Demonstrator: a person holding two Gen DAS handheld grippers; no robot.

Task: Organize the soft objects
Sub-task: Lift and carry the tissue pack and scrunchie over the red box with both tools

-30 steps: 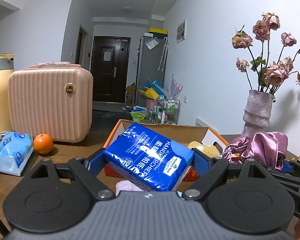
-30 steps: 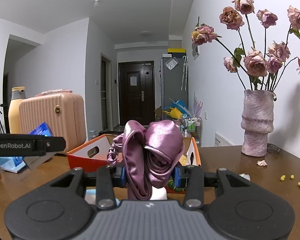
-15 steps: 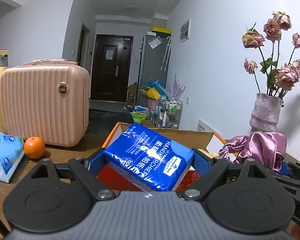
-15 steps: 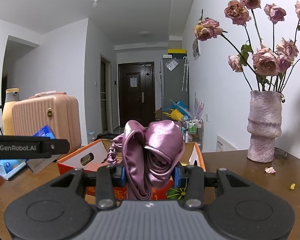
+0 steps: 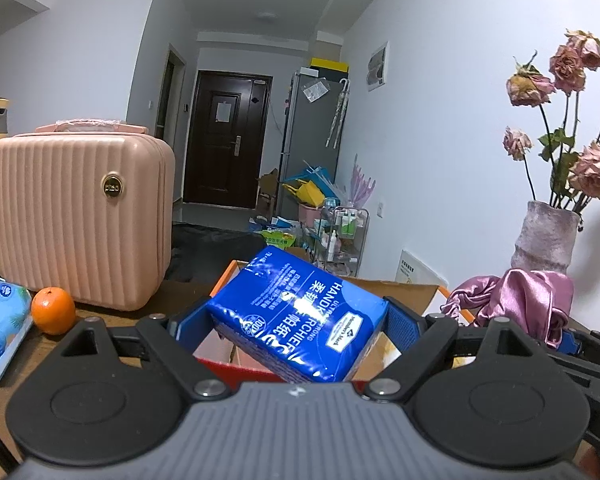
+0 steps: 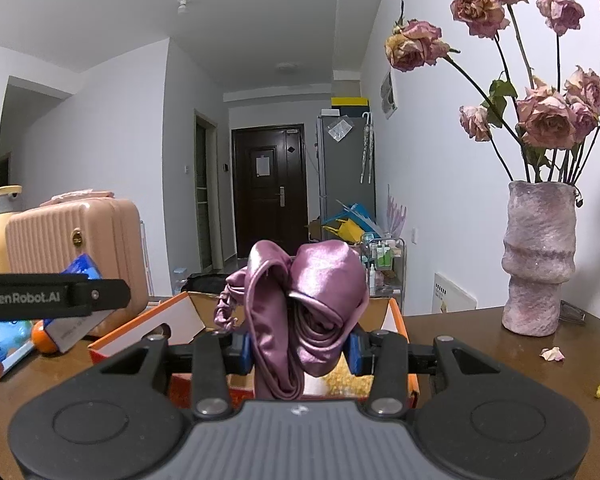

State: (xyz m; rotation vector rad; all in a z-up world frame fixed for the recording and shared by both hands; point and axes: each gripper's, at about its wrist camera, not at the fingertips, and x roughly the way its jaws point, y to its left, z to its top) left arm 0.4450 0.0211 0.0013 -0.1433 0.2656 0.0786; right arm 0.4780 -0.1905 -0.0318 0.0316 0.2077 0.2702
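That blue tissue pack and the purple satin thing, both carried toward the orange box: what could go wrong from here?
The blue tissue pack sits skewed in the left gripper, so it might twist free. Folds of the purple satin cloth hang below the right gripper and could snag the rim of the orange box. The two grippers are close together and may bump.

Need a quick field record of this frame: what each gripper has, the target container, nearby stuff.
left gripper: shut on blue tissue pack, tilted
right gripper: shut on purple satin cloth, bunched
container: orange cardboard box, open, just beyond both grippers
box contents: something yellow, unclear
table left: pink ribbed case, orange, light blue tissue pack
table right: vase of dried roses, fallen petal
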